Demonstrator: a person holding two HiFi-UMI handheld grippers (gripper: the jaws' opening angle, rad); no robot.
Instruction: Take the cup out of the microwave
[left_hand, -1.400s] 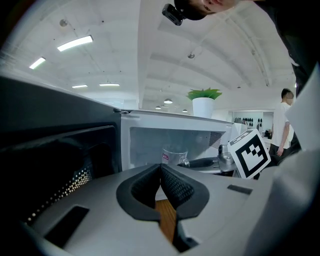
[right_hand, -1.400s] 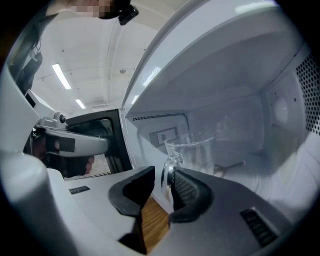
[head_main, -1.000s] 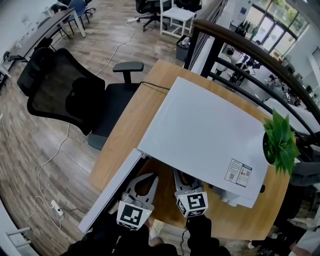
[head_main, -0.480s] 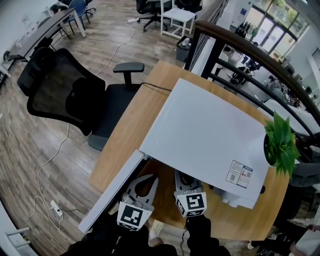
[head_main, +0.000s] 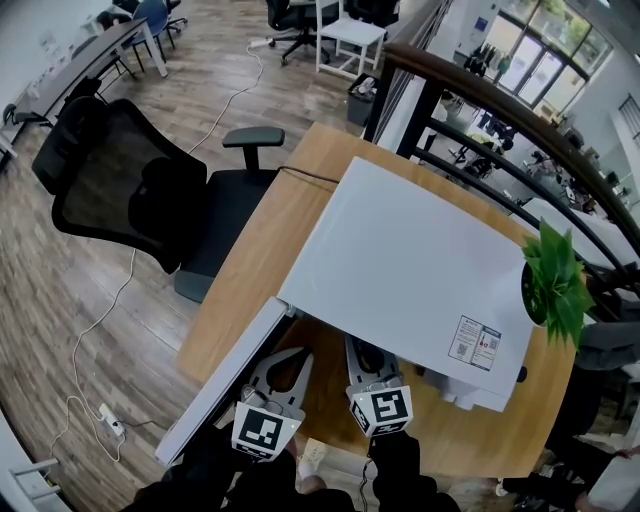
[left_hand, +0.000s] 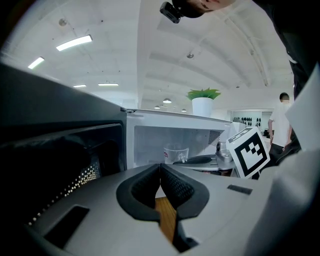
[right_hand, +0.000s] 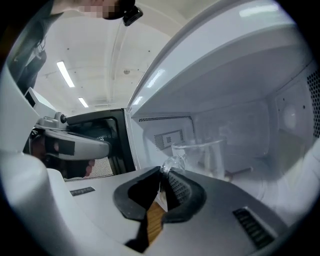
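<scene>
The white microwave (head_main: 410, 270) stands on a wooden table (head_main: 255, 250) with its door (head_main: 225, 385) swung open to the left. A clear glass cup (right_hand: 202, 157) stands inside the cavity, also seen as the cup (left_hand: 176, 153) from the left. My right gripper (right_hand: 162, 176) reaches into the cavity; its jaws have just been closing and now pinch the cup's glass handle (right_hand: 171, 163). In the head view the right gripper (head_main: 362, 352) has its tips under the microwave's top. My left gripper (left_hand: 160, 171) is shut on nothing, in front of the opening beside the door.
A potted green plant (head_main: 552, 285) sits on the microwave's right end. The dark inner face of the door (left_hand: 60, 150) is close on the left gripper's left. A black office chair (head_main: 130, 185) stands left of the table, and a railing (head_main: 500, 100) runs behind it.
</scene>
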